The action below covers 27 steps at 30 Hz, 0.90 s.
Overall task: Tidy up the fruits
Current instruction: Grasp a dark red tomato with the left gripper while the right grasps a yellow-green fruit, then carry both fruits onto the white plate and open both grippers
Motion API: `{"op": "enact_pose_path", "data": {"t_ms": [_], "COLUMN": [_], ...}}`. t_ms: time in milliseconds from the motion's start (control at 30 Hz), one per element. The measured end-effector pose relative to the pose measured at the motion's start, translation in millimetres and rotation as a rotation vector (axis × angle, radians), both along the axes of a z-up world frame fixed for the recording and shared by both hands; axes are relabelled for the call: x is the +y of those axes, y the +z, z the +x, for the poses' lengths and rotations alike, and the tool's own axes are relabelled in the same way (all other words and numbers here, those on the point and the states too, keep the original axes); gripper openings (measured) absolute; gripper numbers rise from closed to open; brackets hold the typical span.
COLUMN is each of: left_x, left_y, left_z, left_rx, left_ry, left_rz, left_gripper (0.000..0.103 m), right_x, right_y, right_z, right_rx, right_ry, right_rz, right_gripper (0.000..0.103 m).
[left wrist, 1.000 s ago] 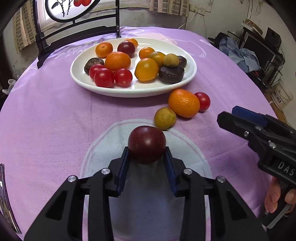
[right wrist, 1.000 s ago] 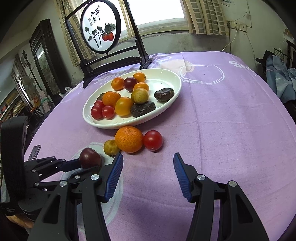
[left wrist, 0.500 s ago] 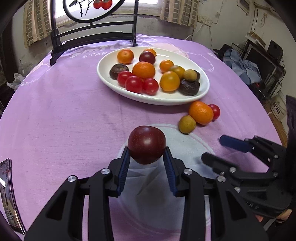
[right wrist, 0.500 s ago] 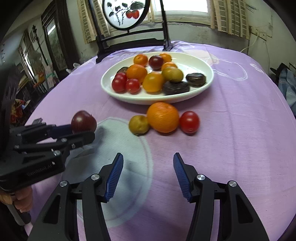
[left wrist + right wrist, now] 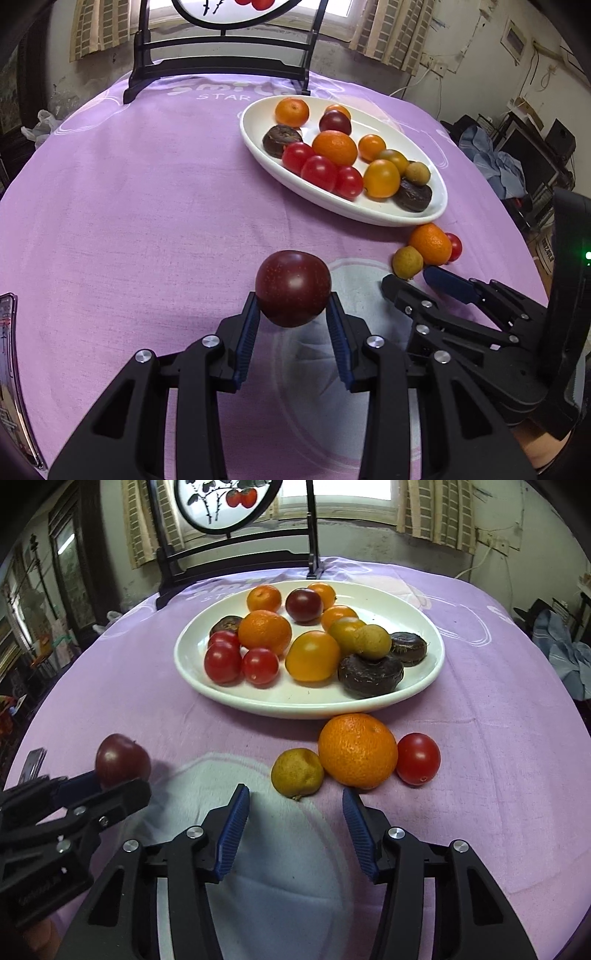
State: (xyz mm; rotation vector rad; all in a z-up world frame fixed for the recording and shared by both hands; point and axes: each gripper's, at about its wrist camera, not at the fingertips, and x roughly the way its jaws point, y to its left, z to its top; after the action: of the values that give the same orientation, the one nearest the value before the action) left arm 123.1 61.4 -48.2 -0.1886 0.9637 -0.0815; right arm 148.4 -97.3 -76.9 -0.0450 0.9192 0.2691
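A dark red plum (image 5: 293, 287) is clamped between the blue pads of the left claw (image 5: 293, 325), lifted above the purple-clothed counter (image 5: 147, 206). The right claw (image 5: 295, 812) is spread wide with nothing in it, just short of a small yellow-green fruit (image 5: 297, 772), an orange (image 5: 357, 750) and a tomato (image 5: 418, 758). Those three lie close together on the counter, beside a white plate (image 5: 413, 609) of mixed fruit.

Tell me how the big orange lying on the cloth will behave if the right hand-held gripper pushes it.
The orange is round, so it will probably roll. It touches the cherry tomato and the small yellow-green fruit, so those may be nudged. Its dimpled peel probably grips well.
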Motion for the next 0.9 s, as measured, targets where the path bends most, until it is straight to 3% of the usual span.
{"op": "enact_pose_path", "data": {"t_ms": [133, 233, 300, 667, 767, 900], "left_x": [0, 2, 2, 3, 6, 7], "left_y": [0, -2, -1, -1, -2, -4], "left_z": [0, 1, 0, -1, 0, 1], "left_rx": [-0.002, 0.009, 0.005, 0.003, 0.004, 0.003], "left_ry": [0.006, 0.012, 0.013, 0.021, 0.027, 0.031], "left_rz": [0.012, 0.006, 0.004, 0.005, 0.000, 0.008], "left_gripper": [0.036, 0.036, 0.036, 0.036, 0.036, 0.036], "right_x": [1, -6, -6, 18, 16, -6], "right_y": [0, 1, 1, -1, -1, 3], "right_z": [0, -5, -7, 9, 8, 2], "right_rx": [0.007, 0.029, 0.034, -0.002, -0.010, 0.024], "right_ry": [-0.071, -0.074, -0.067, -0.121, -0.121, -0.092], "right_rz": [0.021, 0.073, 0.089, 0.011, -0.013, 0.102], "right_gripper": [0.053, 0.038, 0.037, 0.037, 0.028, 0.027]}}
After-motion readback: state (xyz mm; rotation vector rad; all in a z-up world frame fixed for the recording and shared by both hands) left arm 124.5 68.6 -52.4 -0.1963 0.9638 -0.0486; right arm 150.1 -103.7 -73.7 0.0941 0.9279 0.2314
